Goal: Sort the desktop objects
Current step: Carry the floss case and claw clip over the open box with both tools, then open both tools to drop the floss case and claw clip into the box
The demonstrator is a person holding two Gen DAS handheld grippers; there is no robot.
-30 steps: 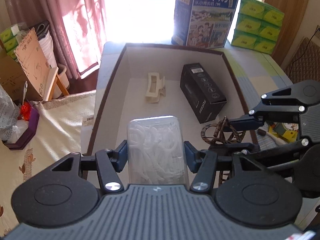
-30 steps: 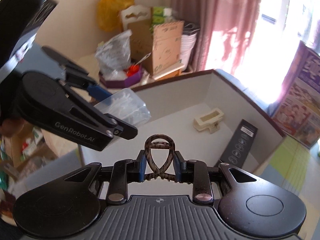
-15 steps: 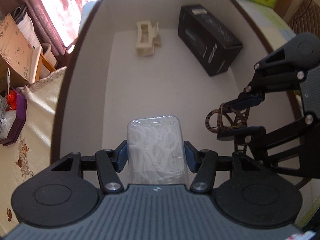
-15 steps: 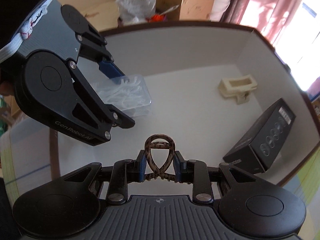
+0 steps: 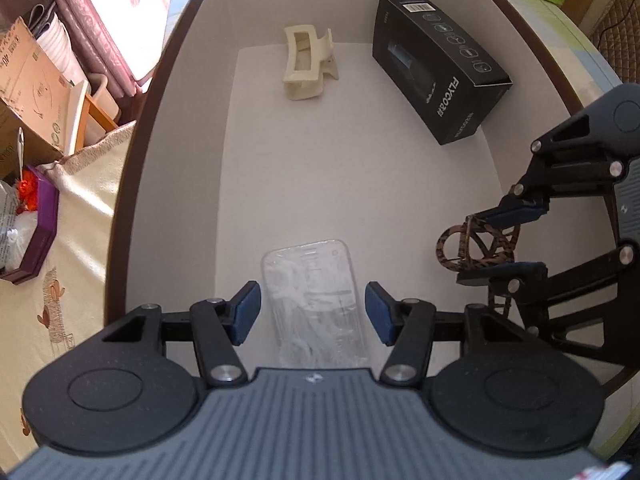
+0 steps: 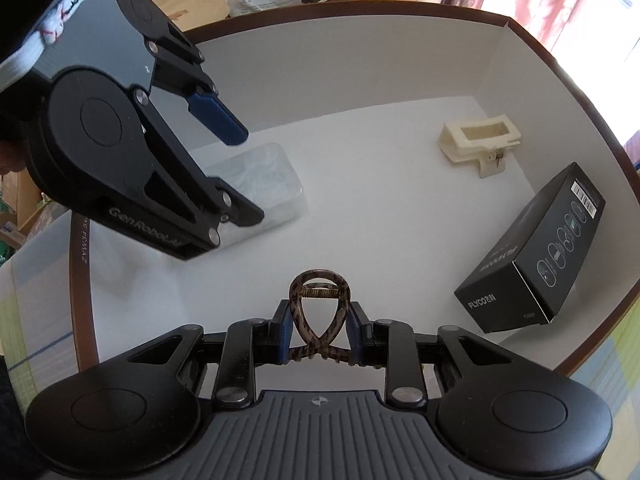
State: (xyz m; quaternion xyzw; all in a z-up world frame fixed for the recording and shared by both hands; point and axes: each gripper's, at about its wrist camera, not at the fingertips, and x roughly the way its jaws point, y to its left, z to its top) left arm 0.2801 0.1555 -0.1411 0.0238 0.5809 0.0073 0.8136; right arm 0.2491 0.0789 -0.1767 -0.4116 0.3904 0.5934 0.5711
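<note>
- While both grippers hang inside it, the white storage box (image 5: 176,184) with the brown rim is the largest thing here and takes in every sorted item.
- The black FLYCO carton (image 5: 440,68) lies flat near the far right wall, its long axis running diagonally, barcode end toward the far corner.
- The left gripper (image 5: 312,312) hovers above the box floor with its jaws spread wide, holding nothing.
- Between and below those jaws, the clear plastic case of white floss picks (image 5: 316,300) rests flat on the floor, its long axis pointing away from the camera toward the far wall.
- The right gripper (image 6: 318,330) has its jaws clamped on the leopard-print hair claw (image 6: 318,312), held above the floor, loop end pointing forward and teeth back toward the gripper.
- The cream hair claw (image 5: 306,64) sits near the far wall.
- Risk, as I judge it: lifting the left gripper at a slant could catch a pad on the case and drag it; releasing the leopard claw from height could let it bounce against the carton.
</note>
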